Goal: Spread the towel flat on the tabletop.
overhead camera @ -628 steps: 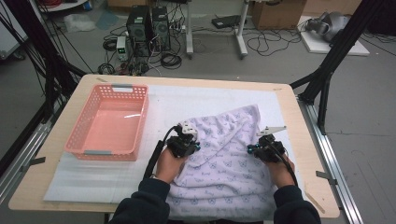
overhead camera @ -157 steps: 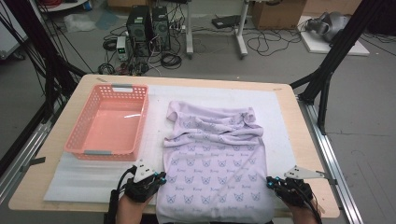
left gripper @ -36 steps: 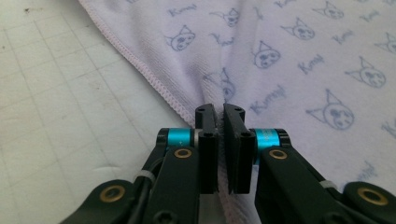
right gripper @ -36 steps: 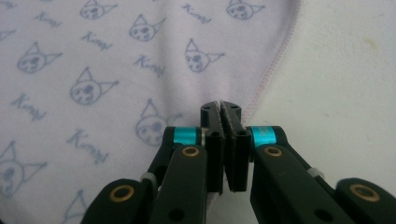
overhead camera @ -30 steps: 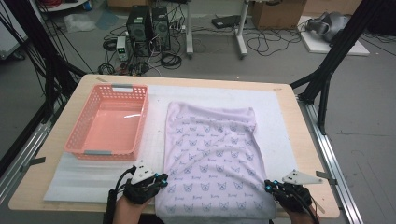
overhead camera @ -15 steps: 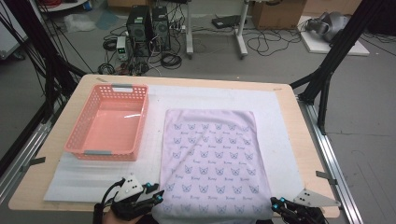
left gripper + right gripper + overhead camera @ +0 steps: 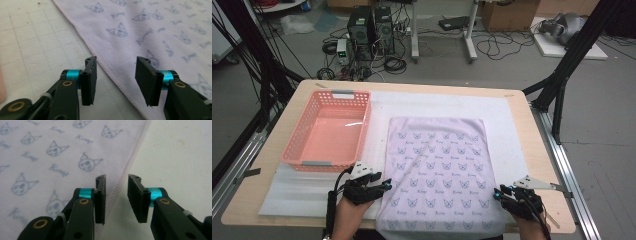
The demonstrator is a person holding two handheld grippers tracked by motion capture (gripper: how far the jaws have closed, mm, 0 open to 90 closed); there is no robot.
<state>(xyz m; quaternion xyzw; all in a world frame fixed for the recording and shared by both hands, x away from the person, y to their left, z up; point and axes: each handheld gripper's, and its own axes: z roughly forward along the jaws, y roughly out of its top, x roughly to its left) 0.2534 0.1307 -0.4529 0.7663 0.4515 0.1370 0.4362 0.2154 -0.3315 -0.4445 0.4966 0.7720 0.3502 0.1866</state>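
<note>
Nearest to us, at the table's near edge, we held the left gripper at the near left corner of the lilac cat-print towel and the right gripper at its near right corner. Our left gripper's jaws had just been opening and stood about half apart, gripping nothing; in the left gripper view the towel's stitched hem ran between them, lying flat on the mat below, with neither pad pressing on it. Our right gripper's jaws had also just been opening, to a narrower gap; in the right gripper view the hem passed under that gap, and the pads stood off the cloth, so this gripper too held nothing.

Beyond our hands, the towel lay spread flat and smooth as a rectangle on the white foam mat, its long sides running away from us, with one faint diagonal crease across its left half. Farther left, just beside the towel, the pink plastic basket sat on the mat. The wooden table showed around the mat's borders.
</note>
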